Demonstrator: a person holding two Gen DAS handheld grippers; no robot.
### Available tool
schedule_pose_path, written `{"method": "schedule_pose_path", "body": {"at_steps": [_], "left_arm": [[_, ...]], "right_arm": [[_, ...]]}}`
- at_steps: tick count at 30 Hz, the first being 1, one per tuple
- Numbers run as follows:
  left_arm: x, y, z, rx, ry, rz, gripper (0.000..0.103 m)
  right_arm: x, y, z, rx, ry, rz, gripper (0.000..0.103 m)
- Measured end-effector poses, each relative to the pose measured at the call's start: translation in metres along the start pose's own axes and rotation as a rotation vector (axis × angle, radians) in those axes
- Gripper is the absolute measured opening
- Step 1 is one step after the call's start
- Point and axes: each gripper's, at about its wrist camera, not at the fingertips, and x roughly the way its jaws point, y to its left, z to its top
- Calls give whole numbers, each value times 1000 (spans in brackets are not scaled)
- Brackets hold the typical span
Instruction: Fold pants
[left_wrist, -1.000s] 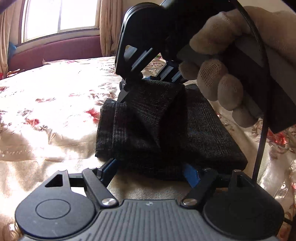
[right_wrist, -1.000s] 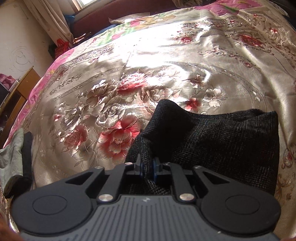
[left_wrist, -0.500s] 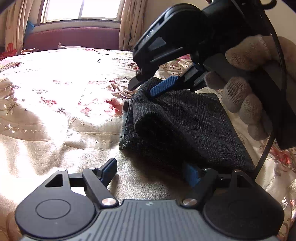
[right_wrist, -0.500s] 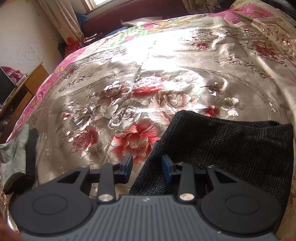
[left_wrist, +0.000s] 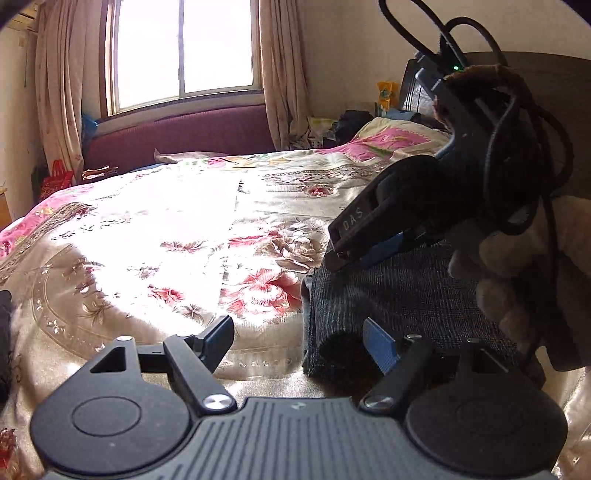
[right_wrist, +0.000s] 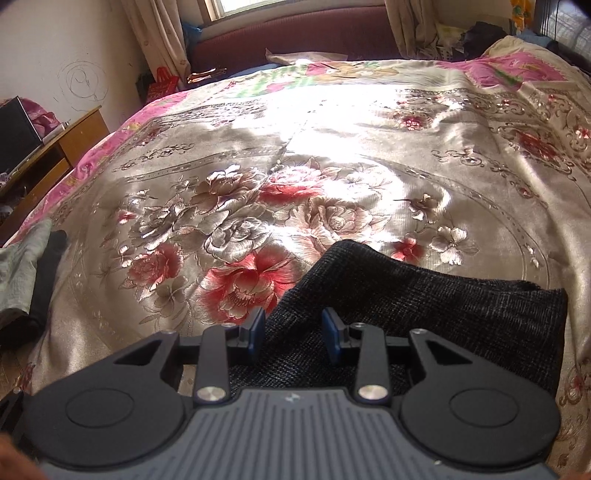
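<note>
Pants: the folded dark grey woven pants (right_wrist: 424, 314) lie on my floral satin bedspread (right_wrist: 332, 166), under both tools.
Right gripper (right_wrist: 293, 334): just opened partway, holding nothing.
Left gripper (left_wrist: 301, 341): wide open, empty.

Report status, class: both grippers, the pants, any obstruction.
Left gripper open, empty. Right gripper just opened, jaws apart over the pants. Pants folded, flat on bedspread. Nothing in the way.

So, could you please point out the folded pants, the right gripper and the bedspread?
folded pants (right_wrist: 443, 317), right wrist view, top layer.
right gripper (right_wrist: 293, 332), right wrist view, midway between fingertips.
bedspread (right_wrist: 332, 155), right wrist view, bare sunlit middle.
</note>
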Motion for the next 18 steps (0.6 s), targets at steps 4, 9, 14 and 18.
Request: {"method": "schedule_pose_path", "body": {"at_steps": [4,9,14,18], "left_arm": [[14,-7,10,20,8,28,90],[39,-15,14,29,69,52,90],[54,-24,9,70,136,80,91],[59,-27,4,98,160,93,92]], "right_arm": [[-15,-19,-4,3,-20,-26,35],[-29,-44,-13,38,-29,-56,35],[-38,-61,-20,58,-38,-68,35],[-41,-68,-23,62,-43,-70,35]]}}
